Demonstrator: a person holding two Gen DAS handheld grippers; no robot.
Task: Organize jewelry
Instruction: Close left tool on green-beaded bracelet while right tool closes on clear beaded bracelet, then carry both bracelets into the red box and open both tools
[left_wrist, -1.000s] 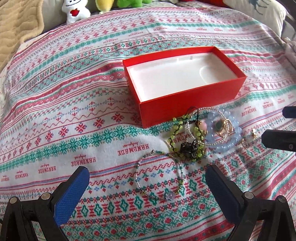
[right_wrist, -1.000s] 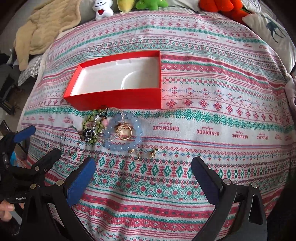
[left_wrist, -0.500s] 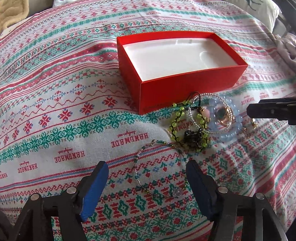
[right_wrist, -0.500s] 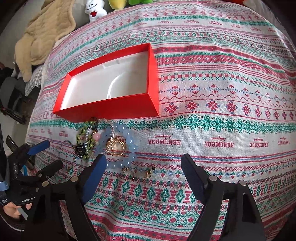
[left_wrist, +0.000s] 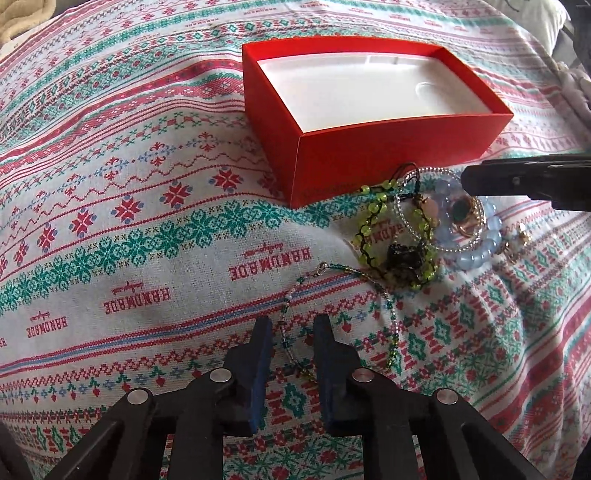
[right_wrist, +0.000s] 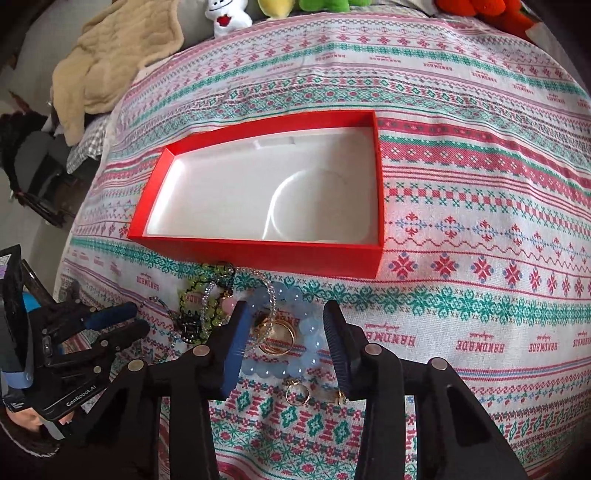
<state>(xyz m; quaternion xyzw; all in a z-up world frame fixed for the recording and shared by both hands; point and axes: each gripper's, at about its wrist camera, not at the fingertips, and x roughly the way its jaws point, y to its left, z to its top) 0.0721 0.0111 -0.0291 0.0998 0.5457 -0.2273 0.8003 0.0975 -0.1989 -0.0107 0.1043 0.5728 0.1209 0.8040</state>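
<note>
A red box (left_wrist: 369, 155) with a white bare inside (right_wrist: 258, 192) sits on the patterned bedspread. In front of it lies a heap of jewelry: a green-and-black bead bracelet (left_wrist: 395, 236), a pale blue bead bracelet (right_wrist: 306, 343) with gold rings (right_wrist: 277, 334) inside it, and small gold pieces (right_wrist: 297, 393). My left gripper (left_wrist: 291, 332) has its jaws narrowed around one side of a thin beaded wire bracelet (left_wrist: 389, 314), a small gap still showing. My right gripper (right_wrist: 284, 321) is partly open, straddling the blue bracelet.
The bedspread (left_wrist: 147, 221) covers the whole surface. A beige blanket (right_wrist: 110, 62) and plush toys (right_wrist: 229, 16) lie at the far edge. Dark furniture (right_wrist: 33, 173) stands beyond the left edge of the bed.
Both grippers moved forward and down toward the jewelry and narrowed their jaws. The left closed in around the thin bracelet's edge; the right came over the blue bracelet.
</note>
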